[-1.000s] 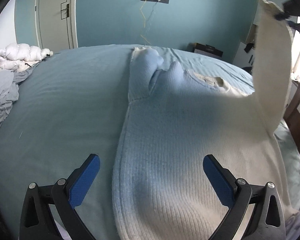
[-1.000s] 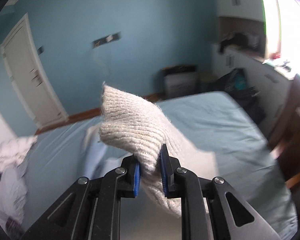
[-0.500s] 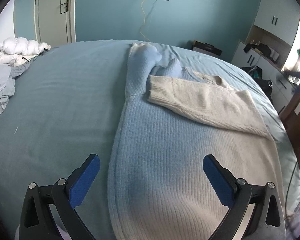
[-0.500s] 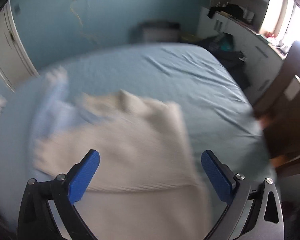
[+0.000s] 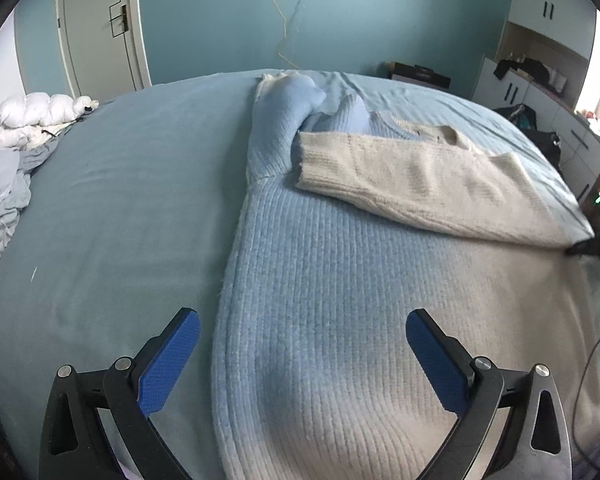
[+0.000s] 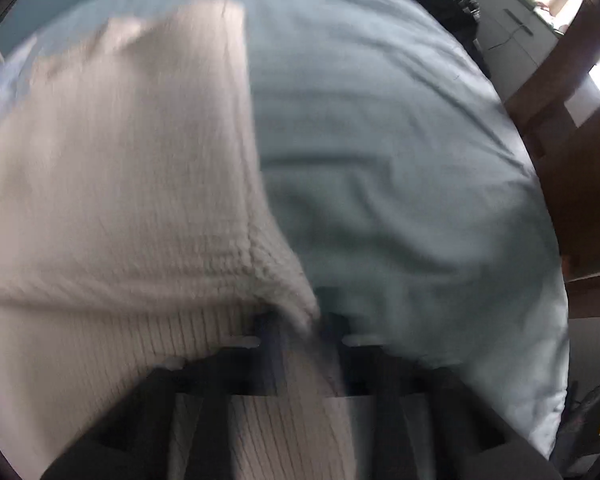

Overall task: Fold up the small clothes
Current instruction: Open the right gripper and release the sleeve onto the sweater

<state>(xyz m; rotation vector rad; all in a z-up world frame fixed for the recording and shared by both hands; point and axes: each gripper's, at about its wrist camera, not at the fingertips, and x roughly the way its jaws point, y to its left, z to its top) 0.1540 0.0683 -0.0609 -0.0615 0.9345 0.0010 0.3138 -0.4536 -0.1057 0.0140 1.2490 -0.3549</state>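
The left gripper point(image 5: 301, 354) hangs with its 2 blue-padded fingers point(image 5: 168, 360) spread wide apart, holding nothing, above the near hem of the knit sweater point(image 5: 339, 288). The sweater lies flat on the light-blue bed point(image 5: 120, 208), pale blue on its left side and cream on its right. One cream sleeve point(image 5: 399, 178) is folded across the chest, cuff toward the left. The other sleeve point(image 5: 284, 120) runs away up the bed. In the blurred right wrist view the right gripper point(image 6: 300, 344) sits at the sweater's right edge with fabric between its nearly closed fingers; whether it truly clamps the knit I cannot tell. Far left lies rumpled bedding point(image 5: 16, 136); beyond stand a door point(image 5: 100, 24) and a cabinet point(image 5: 539, 76).
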